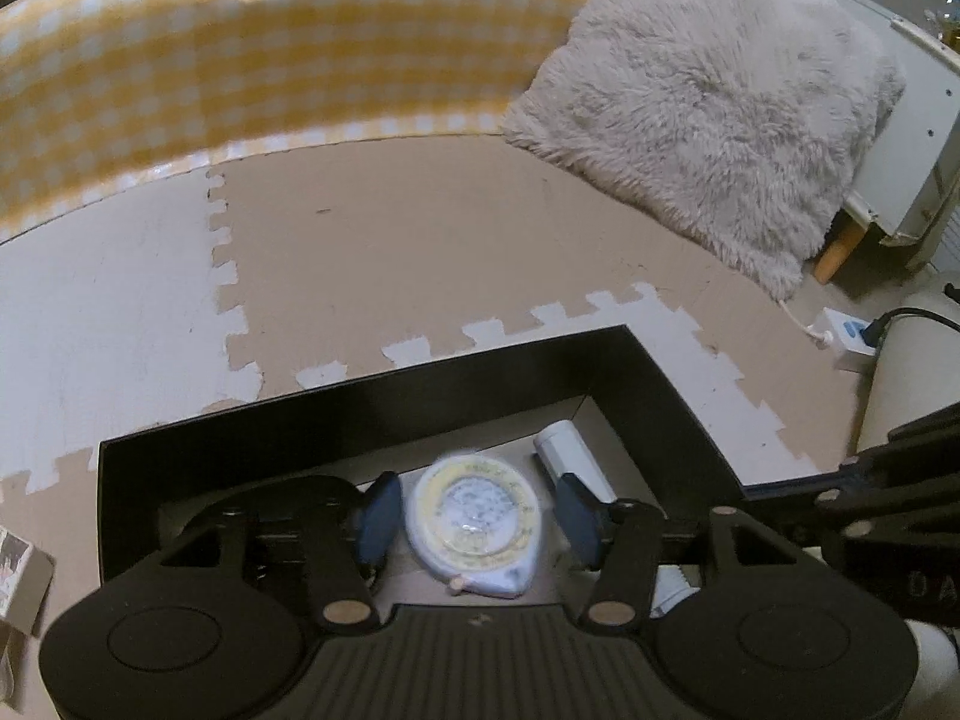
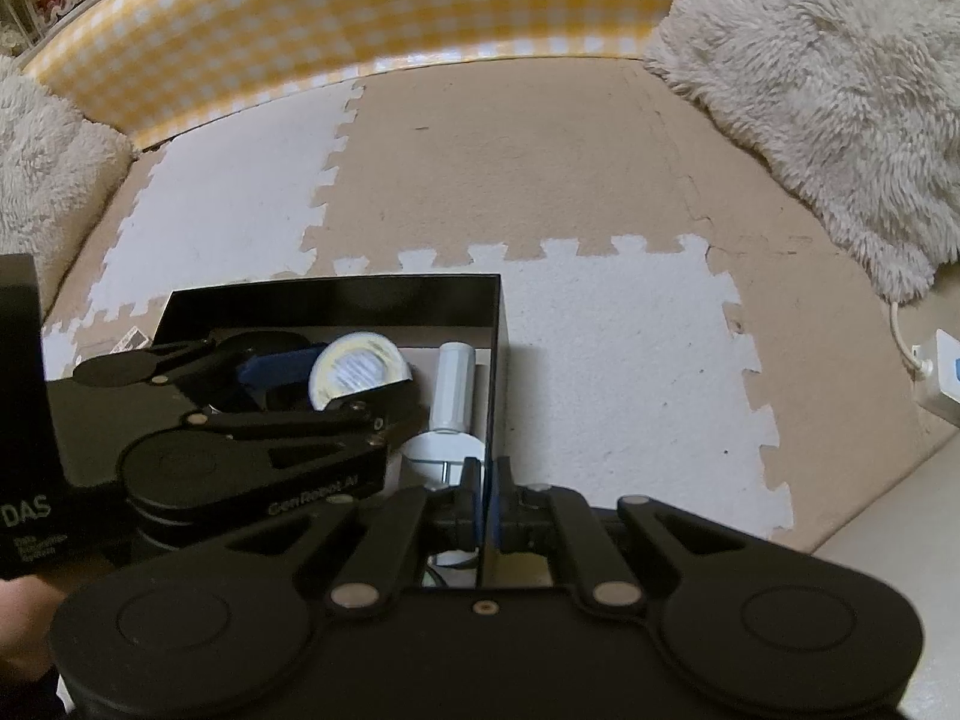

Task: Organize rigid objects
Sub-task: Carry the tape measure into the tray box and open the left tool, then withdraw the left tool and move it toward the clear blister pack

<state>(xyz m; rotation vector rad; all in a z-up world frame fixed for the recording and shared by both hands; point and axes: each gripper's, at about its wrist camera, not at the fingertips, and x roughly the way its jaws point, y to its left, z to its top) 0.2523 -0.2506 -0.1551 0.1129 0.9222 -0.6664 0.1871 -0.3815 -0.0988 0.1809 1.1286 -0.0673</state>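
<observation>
Left wrist view, item one: round tape measure (image 1: 471,522), white case with a yellow ring on its face, lying on the pale floor of the black box (image 1: 336,420). It sits between the two blue pads of the left gripper (image 1: 477,516), whose fingers are spread wide; a gap shows on each side, so nothing is gripped. Whether the pads touch the case cannot be told, though they appear apart from it.

Item two: white cylinder (image 1: 567,450), lying on its side in the far right corner of the same box, just beside the tape measure.

Item three: white round-bodied plug-like piece (image 2: 441,459), seen from the right wrist view, near the box's right wall, in line with the cylinder.

Item four: right gripper (image 2: 486,495), fingers clenched on the thin right wall of the box, apparently steadying it.

Surroundings: box rests on interlocking foam mat (image 1: 420,252), tan and white tiles. Beyond it, a yellow gingham panel (image 1: 270,60) and a grey shaggy cushion (image 1: 708,108). A white power strip (image 1: 849,336) lies at the mat's right edge.

Step in hand, as judged: placing the tape measure in the box, release stage. Next move calls for lifting the left gripper straight up clear of the case without nudging it, while the right holds the box firm.
</observation>
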